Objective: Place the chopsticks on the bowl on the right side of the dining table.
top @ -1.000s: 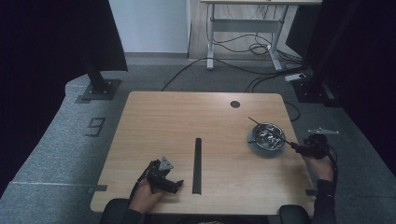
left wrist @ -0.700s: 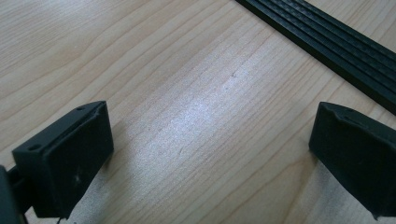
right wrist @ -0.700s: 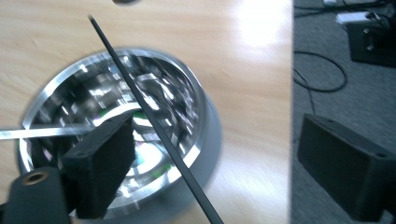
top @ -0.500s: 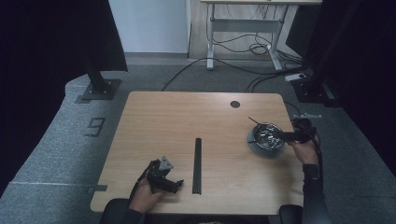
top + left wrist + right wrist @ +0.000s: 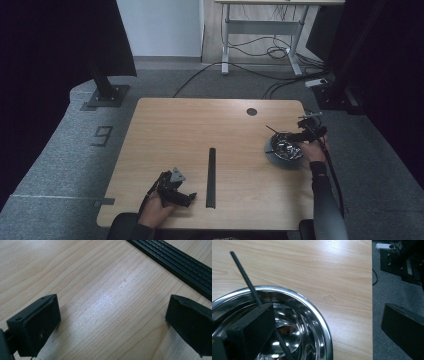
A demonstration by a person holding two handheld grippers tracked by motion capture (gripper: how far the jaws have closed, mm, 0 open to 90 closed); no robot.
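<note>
Right hand-held gripper [image 5: 302, 134] moved up beside bowl [image 5: 284, 148], jaws just opened.

Steel bowl [image 5: 284, 148] on the table [image 5: 200, 130] near right edge, thin rod [image 5: 249, 282] lying in it, tip sticking out past the far rim. Flat strip [image 5: 212, 177] mid-table, running front-back. Left gripper [image 5: 186, 198] just left of strip, front edge; right gripper [image 5: 295, 137] over bowl's right rim. Round hole [image 5: 251, 111] at far right side

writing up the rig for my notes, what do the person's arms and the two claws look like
Both claws are black. The left claw carries a grey three-cornered plate on top; its blocky matte pads have small holes in their end faces. The right claw trails a black cable along a dark long sleeve.
</note>
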